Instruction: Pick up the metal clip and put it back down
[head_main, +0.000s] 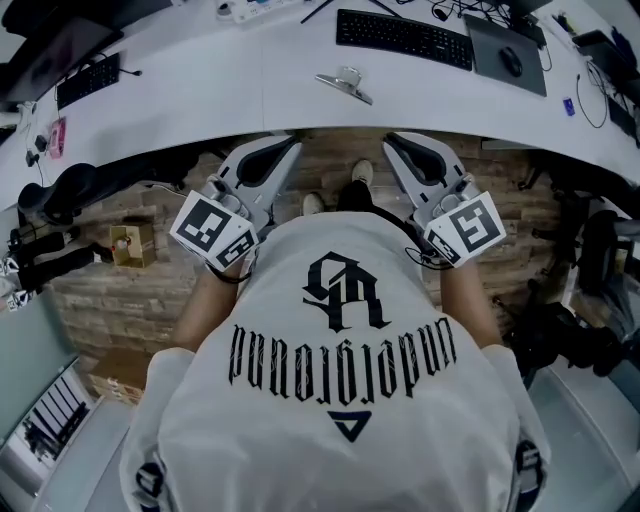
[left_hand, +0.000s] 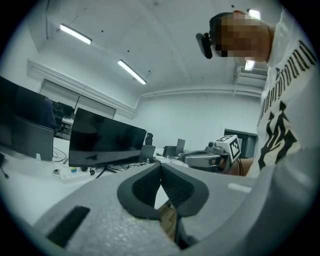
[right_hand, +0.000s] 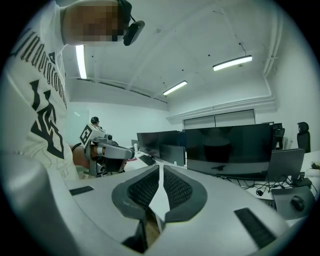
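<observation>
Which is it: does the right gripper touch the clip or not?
Apart. The head view shows the clip lying on the desk, and the right gripper back at the desk's edge, bare desk between them.

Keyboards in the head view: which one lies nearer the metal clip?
The keyboard beside the mouse mat, just beyond the metal clip; the other keyboard lies far left.

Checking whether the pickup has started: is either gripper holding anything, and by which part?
Nothing is held. The left gripper and right gripper are both shut and empty; the metal clip lies untouched on the desk.
</observation>
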